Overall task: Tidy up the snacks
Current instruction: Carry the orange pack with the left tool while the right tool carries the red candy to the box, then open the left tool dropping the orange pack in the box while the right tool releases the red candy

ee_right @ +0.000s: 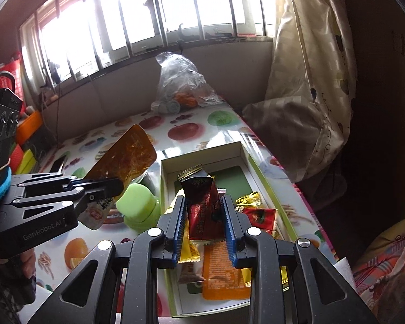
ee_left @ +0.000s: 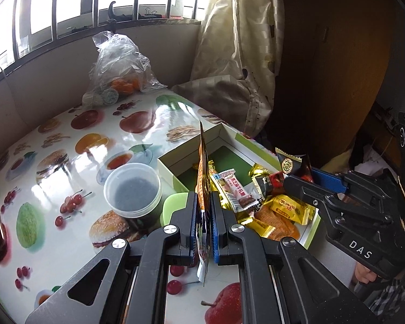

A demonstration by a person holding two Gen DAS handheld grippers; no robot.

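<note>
Two close wrist views, angled down along each tool toward the window, sharing the snack box (ee_left: pixel 224 137) (ee_right: pixel 202 154).

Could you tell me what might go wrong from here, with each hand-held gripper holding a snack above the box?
1. The left hand-held gripper pinches only the orange pouch's lower end; the tall, tilted pouch could swing or slip.
2. The dark red packet in the right hand-held gripper might drop onto the crowded end of the box.
</note>
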